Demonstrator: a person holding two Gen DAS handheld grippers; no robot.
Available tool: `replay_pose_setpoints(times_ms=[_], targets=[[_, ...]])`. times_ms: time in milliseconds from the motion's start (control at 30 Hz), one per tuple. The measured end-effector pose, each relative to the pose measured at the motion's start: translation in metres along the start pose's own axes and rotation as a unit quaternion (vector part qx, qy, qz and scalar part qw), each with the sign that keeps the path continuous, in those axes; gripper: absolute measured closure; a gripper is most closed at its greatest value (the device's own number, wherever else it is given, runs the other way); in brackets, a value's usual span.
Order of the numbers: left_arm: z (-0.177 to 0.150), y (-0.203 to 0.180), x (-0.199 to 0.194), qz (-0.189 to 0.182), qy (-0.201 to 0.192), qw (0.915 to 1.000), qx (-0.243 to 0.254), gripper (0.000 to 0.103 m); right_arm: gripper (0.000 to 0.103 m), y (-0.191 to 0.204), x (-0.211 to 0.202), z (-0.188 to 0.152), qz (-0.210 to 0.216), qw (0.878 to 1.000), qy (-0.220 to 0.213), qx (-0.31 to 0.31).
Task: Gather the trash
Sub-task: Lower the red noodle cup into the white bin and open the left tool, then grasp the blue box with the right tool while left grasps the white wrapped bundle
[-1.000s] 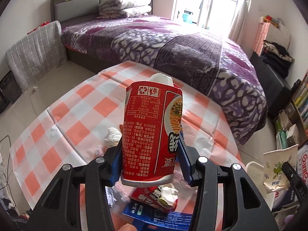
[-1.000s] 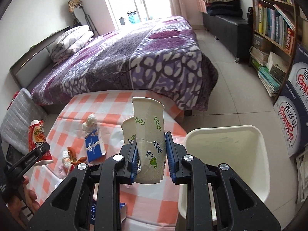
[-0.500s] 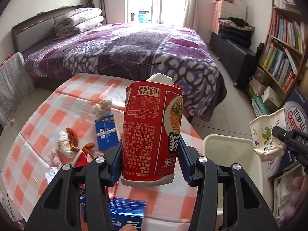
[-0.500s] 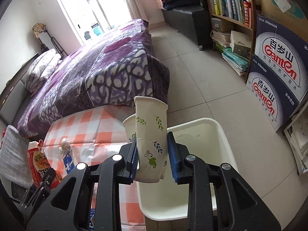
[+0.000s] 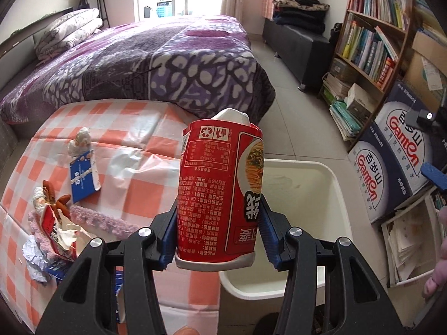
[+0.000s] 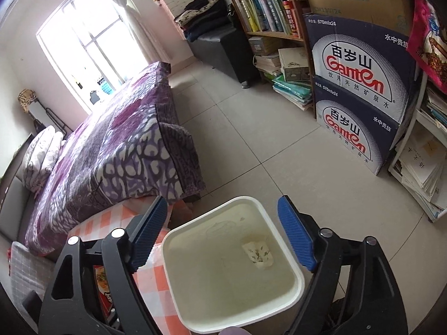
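paper cup (image 6: 258,254) dropped in bin (image 6: 178,233), right gripper (image 6: 223,233) opened

White bin (image 6: 178,248): mouth lying open beneath the spread right gripper (image 6: 223,231), paper cup (image 6: 258,255) sitting inside; checkered table (image 6: 151,282) crowding its left rim.

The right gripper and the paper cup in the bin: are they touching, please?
Apart. The right wrist view shows the right gripper wide open above the white bin, and the paper cup lies on the bin's floor, well below both fingers.
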State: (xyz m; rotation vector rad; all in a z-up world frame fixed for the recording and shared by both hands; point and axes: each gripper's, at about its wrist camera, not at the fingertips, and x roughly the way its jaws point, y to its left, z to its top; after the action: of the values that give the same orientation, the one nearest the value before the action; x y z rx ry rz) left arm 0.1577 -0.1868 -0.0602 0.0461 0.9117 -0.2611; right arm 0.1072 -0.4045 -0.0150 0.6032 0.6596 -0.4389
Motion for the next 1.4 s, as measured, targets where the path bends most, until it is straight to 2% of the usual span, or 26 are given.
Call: replay_pose_setpoints(times_ms=[133, 367, 433, 600, 700, 800, 933, 1033, 1200, 1400], targets=[[-0.001, -0.027, 0.011, -0.022, 0.020, 0.9995, 0.011, 0.052, 0.014, -0.016, -0.008, 0.010, -0.003, 1.000, -0.018, 0.021], [0.007, -0.067, 0.027, -0.057, 0.050, 0.9959, 0.049, 0.050, 0.009, -0.035, -0.010, 0.020, 0.001, 0.998, -0.023, 0.059], [0.010, -0.074, 0.030, -0.065, 0.057, 0.9947, 0.056, 0.031, 0.008, -0.036, -0.011, 0.020, 0.004, 0.998, -0.027, 0.062], [0.015, -0.073, 0.036, -0.088, 0.079, 0.9916, 0.053, 0.016, 0.007, -0.032, -0.015, 0.020, 0.012, 0.997, -0.046, 0.058], [0.013, -0.063, 0.040, -0.067, 0.087, 0.9921, 0.060, 0.015, 0.007, -0.027, -0.012, 0.019, 0.035, 0.997, -0.042, 0.050], [0.012, -0.043, 0.043, -0.035, 0.088, 0.9939, 0.057, 0.015, 0.007, -0.018, 0.005, 0.013, 0.047, 0.998, 0.004, 0.040], [0.017, -0.001, 0.041, -0.002, 0.088, 0.9954, 0.039, 0.015, 0.007, -0.011, 0.031, 0.001, 0.036, 0.995, 0.064, 0.065], [0.022, 0.032, 0.037, 0.031, 0.084, 0.9955, 0.029, 0.015, 0.007, -0.001, 0.040, -0.009, 0.025, 0.994, 0.084, 0.070], [0.028, 0.092, 0.031, 0.093, 0.082, 0.9922, 0.009, 0.015, 0.007, 0.028, 0.051, -0.027, 0.017, 0.994, 0.107, 0.033], [0.024, 0.172, 0.032, 0.140, 0.105, 0.9840, -0.033, 0.015, 0.007, 0.073, 0.062, -0.051, 0.033, 0.990, 0.136, -0.034]])
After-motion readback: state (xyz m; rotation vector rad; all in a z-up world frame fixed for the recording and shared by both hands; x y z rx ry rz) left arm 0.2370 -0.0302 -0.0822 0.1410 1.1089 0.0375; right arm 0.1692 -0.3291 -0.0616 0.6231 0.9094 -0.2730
